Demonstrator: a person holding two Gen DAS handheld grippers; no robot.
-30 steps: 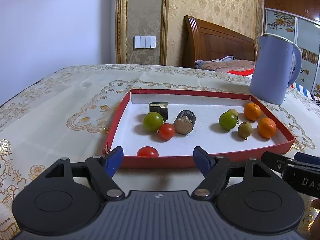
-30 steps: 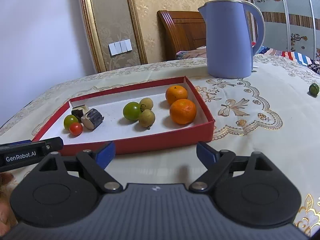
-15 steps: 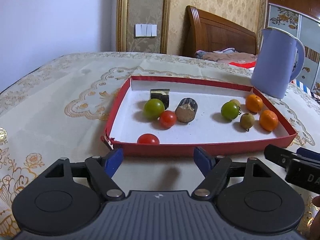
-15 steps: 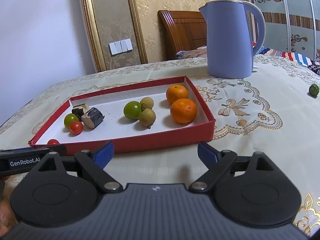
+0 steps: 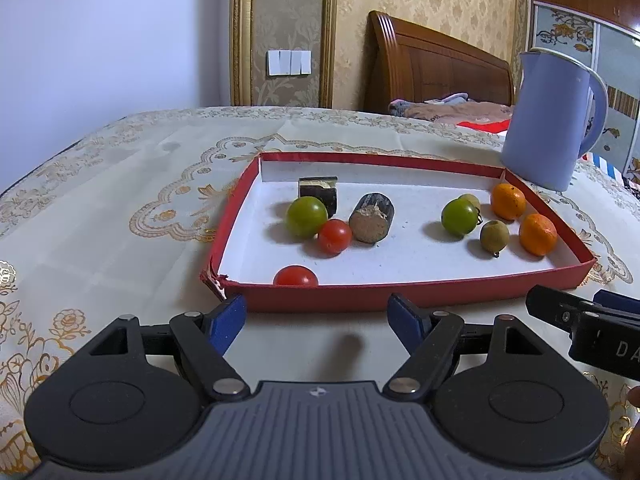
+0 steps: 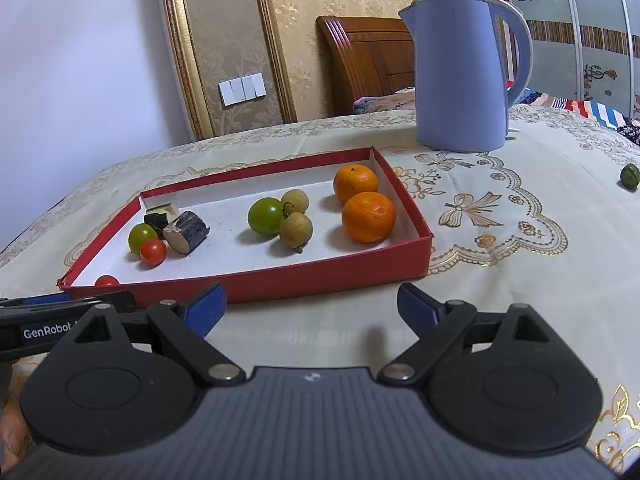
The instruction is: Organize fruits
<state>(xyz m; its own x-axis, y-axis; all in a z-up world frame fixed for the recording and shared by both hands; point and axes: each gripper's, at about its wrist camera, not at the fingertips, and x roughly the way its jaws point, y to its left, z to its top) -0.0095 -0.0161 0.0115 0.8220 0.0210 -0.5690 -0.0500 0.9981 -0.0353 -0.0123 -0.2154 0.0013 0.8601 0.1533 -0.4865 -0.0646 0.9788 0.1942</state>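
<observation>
A red tray [image 5: 400, 297] with a white floor holds several fruits. At its left are a green tomato [image 5: 306, 216], two red tomatoes [image 5: 334, 237] [image 5: 296, 276] and two dark cane pieces [image 5: 371, 218]. At its right lie another green tomato [image 6: 265, 216], two longans [image 6: 295, 230] and two oranges [image 6: 368, 216]. A small green fruit [image 6: 630, 176] sits alone on the tablecloth far to the right. My left gripper [image 5: 316, 316] hovers open and empty in front of the tray's left part. My right gripper [image 6: 311, 307] is open and empty before the tray's front wall.
A tall blue kettle [image 6: 460, 76] stands on the table behind the tray's right corner. The embroidered tablecloth [image 6: 500, 280] spreads to the right of the tray. A wooden headboard [image 5: 436, 68] and a wall stand behind the table. The two grippers are side by side, close together.
The right gripper's jaws have widened slightly. In the right wrist view the left gripper sits a little lower, uncovering the front red tomato. No fruit has moved.
</observation>
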